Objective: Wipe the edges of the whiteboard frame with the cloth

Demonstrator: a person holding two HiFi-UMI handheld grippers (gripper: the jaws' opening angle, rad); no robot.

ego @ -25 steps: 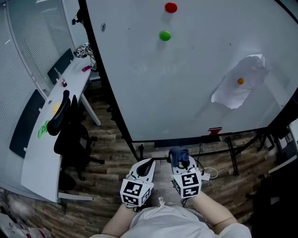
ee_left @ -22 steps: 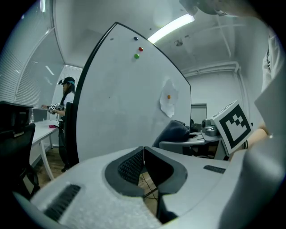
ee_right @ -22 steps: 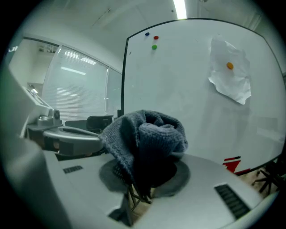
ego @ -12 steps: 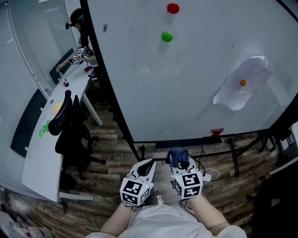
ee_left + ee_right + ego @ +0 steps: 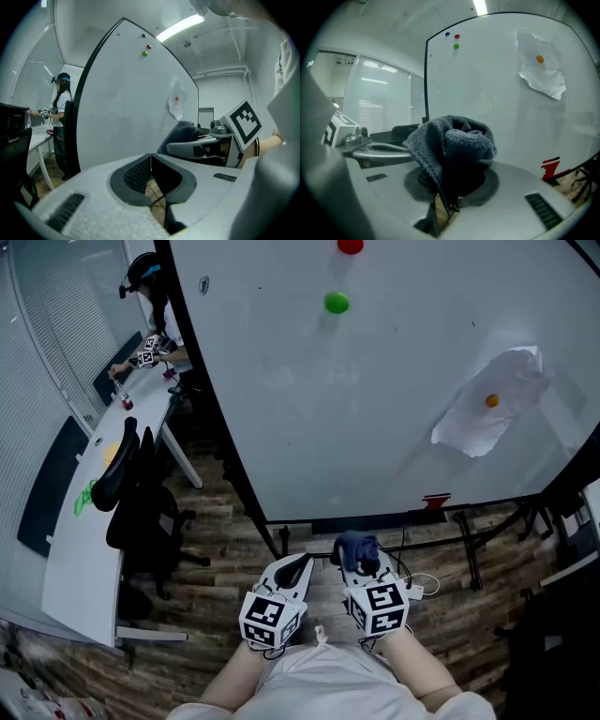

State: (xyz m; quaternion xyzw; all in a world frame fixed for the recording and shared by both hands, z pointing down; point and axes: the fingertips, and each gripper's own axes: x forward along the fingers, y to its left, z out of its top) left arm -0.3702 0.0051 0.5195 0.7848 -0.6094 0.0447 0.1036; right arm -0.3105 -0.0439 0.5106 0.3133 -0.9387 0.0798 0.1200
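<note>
A large whiteboard (image 5: 375, 418) on a stand is set on a wood-plank floor (image 5: 220, 531), bordered by a thin black frame (image 5: 217, 427). A green magnet (image 5: 336, 303) and a red magnet (image 5: 350, 246) are fixed near its top. A crumpled sheet of paper (image 5: 483, 409) is pinned at its right side by an orange magnet (image 5: 492, 400).

A long white desk (image 5: 80, 559) runs along the blinds, left of the frame's left edge, with a black chair (image 5: 136, 502) between the two. A person (image 5: 150, 287) is seen at the desk's far end.

Both grippers are held low, just short of the frame's bottom edge and apart from it. The left gripper (image 5: 298, 568) is pressed together with nothing between its jaws. The right gripper (image 5: 361, 563) is clamped on the dark blue cloth (image 5: 357, 547), which is bunched above its jaws.

The floor below the bottom edge is crossed by the stand's legs (image 5: 466, 559) and a white cable (image 5: 424, 585). More open floor is left towards the chair.
</note>
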